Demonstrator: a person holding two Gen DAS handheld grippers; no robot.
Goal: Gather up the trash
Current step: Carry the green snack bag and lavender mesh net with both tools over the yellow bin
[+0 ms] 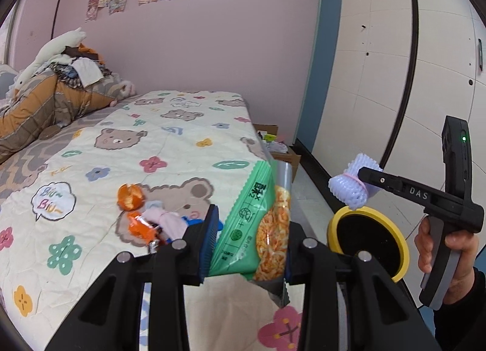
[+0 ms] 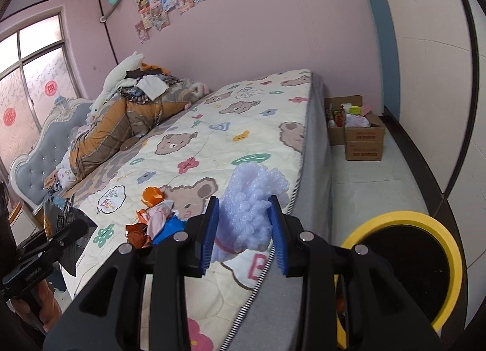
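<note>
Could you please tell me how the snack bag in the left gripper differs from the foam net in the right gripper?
The snack bag is a flat, glossy, green printed packet with orange contents showing; the foam net is a pale lilac, puffy, unprinted mesh. The bag stands on edge between its pads; the net is bunched, and the left view shows a pink band around it. Shared: each is clamped in a gripper, left gripper and right gripper, near the yellow bin.

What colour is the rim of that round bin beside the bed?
Yellow, around a black inside; the right wrist view shows it best.
</note>
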